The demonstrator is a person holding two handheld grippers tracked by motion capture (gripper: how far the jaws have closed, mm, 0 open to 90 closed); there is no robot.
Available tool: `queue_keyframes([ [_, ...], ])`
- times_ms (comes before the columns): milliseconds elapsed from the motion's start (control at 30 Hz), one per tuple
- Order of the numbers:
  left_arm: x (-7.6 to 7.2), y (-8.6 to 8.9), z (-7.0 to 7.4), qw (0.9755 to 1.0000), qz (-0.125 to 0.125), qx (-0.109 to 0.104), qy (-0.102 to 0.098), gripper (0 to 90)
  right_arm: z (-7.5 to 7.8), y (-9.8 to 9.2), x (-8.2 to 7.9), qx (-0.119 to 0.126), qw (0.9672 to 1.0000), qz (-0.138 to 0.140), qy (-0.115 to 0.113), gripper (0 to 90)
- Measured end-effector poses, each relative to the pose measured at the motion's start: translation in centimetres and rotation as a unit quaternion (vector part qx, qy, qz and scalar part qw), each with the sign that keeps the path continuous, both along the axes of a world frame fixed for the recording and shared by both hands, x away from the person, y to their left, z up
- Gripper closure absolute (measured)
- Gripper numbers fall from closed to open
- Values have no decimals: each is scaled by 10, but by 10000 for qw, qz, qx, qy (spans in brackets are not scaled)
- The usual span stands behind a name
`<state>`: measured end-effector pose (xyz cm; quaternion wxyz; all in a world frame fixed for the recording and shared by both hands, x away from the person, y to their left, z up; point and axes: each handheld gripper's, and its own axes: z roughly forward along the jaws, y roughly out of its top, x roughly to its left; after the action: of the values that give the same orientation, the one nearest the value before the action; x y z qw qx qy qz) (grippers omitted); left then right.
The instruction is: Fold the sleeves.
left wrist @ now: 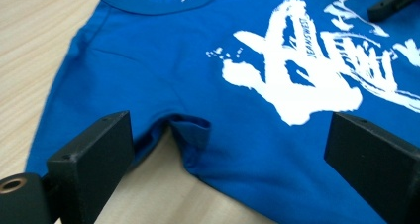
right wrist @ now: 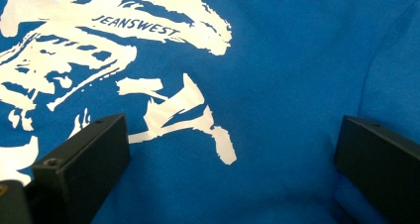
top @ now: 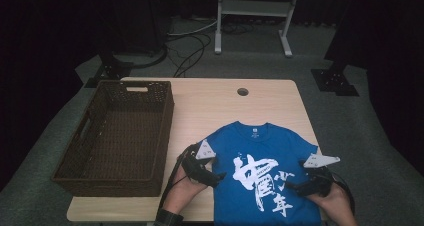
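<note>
A blue shirt [top: 265, 171] lies flat on the counter [top: 210, 106], right of a basket [top: 120, 136]. Both the left gripper [top: 220, 177] and right gripper [top: 291, 187] hover over it, fingers wide apart, holding nothing.

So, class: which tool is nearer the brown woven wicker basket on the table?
Left. The left tool sits at the blue printed T-shirt's near sleeve, beside the basket; the right tool lies across the shirt, farther away.

The high view looks down from above at the whole table [top: 200, 111]. Both gripper views sit very close, low over the blue shirt [top: 265, 166], and both see its white print [left wrist: 297, 80].
</note>
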<state>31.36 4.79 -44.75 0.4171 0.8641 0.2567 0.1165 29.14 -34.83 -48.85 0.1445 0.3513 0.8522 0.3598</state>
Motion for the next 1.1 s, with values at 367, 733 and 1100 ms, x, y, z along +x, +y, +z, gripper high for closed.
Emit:
queue_keyframes([
  [367,18,1,8,9997,127,175,-111,76,0,-4,-1,13,10000,11,5,1],
  [733,40,4,14,9993,338,184,-16,244,0,-9,-2,-5,10000,-5,0,1],
  [1100,58,21,7,9978,642,97,156,435,0,-9,-2,-3,10000,-6,1,1],
])
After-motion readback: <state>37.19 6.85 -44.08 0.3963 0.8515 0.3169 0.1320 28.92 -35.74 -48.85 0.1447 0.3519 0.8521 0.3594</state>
